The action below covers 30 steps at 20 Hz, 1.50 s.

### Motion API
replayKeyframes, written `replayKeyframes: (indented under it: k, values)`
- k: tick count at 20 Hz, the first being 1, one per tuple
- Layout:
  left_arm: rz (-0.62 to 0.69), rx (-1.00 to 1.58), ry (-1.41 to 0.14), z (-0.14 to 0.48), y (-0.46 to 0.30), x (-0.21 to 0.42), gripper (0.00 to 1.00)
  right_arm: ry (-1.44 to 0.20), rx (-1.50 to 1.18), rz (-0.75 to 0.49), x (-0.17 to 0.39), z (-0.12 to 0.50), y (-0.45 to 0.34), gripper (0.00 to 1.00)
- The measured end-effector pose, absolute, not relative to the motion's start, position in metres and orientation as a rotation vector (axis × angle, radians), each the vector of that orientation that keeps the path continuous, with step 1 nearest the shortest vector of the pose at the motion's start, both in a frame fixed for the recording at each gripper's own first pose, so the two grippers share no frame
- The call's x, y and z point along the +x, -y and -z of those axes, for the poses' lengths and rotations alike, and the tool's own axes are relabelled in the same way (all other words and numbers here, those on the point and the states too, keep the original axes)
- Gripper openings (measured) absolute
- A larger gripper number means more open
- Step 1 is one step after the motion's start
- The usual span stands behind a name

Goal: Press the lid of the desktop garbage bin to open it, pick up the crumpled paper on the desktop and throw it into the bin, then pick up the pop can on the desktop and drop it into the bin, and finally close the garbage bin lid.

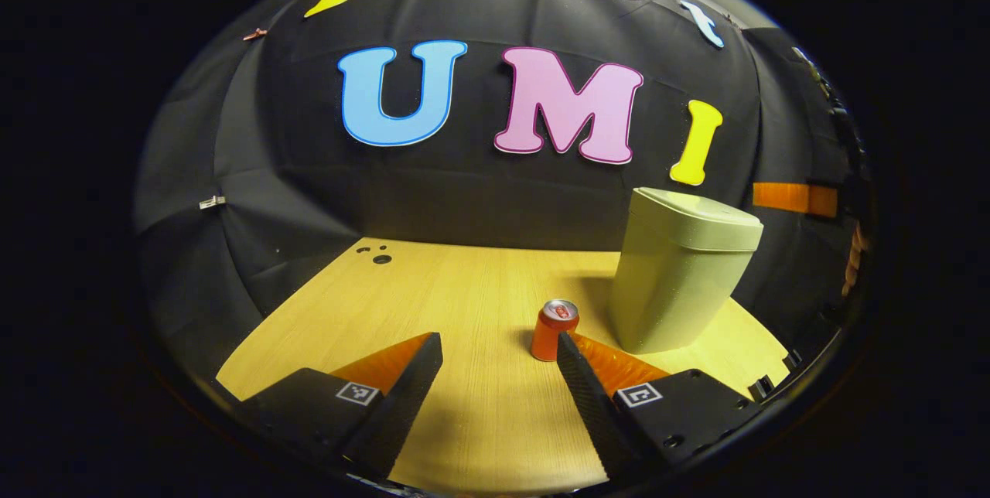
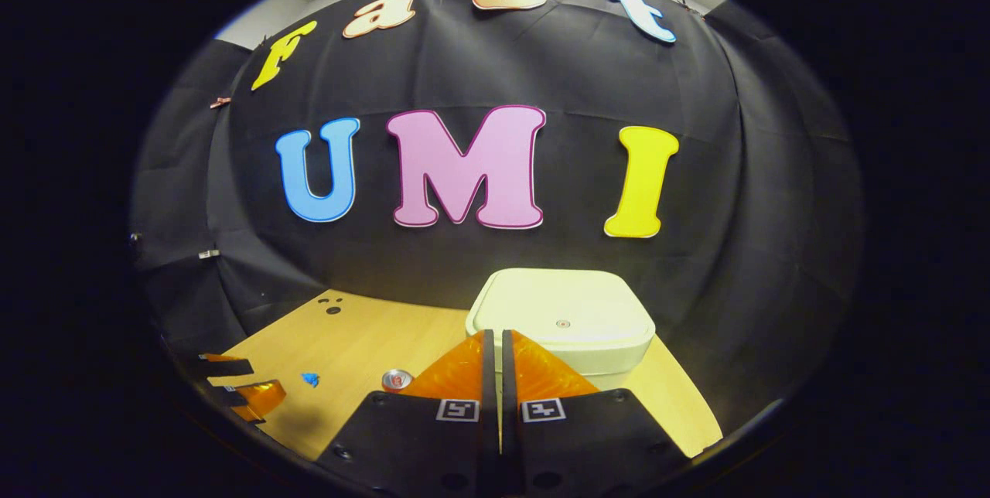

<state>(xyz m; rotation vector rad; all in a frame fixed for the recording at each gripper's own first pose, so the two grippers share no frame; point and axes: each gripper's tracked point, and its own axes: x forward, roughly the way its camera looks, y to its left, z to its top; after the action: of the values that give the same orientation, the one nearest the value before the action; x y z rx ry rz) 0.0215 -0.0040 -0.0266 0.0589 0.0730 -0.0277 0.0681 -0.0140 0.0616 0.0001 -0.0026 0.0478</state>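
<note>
Left tool (image 1: 499, 347) gapes wide; right tool (image 2: 496, 343) pressed together (empty).

We see a desktop (image 1: 464, 289) of pale wood — or a wood-look laminate, we cannot tell which — with fine straight grain and a smooth, faintly satin face. The garbage bin (image 1: 681, 281) looks like matt plastic, smooth-walled, and its lid (image 2: 564, 316) has the same dull, even finish. The pop can (image 1: 554, 329) is metal: glossy painted side, bare shiny top. Behind them hangs the booth wall (image 1: 479, 196) — matt cloth, softly creased.
</note>
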Motion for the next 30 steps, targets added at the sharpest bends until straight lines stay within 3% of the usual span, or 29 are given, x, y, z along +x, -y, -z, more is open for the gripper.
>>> replayKeyframes:
  k: [9,10,13,30]
  values:
    - [-0.002,0.068,-0.076,0.027,-0.004,0.017,0.96,-0.041,0.021,0.083,0.132,-0.059,0.069,0.05]
    - [-0.007,0.07,-0.075,0.028,-0.005,0.015,0.96,-0.044,0.023,0.092,0.135,-0.056,0.073,0.1]
    - [-0.016,0.071,-0.081,0.029,-0.008,0.015,0.96,-0.069,0.024,0.107,0.145,-0.049,0.08,0.05]
    - [0.007,0.084,-0.114,0.044,-0.001,0.03,0.96,-0.067,0.001,0.067,0.157,-0.031,0.071,0.06]
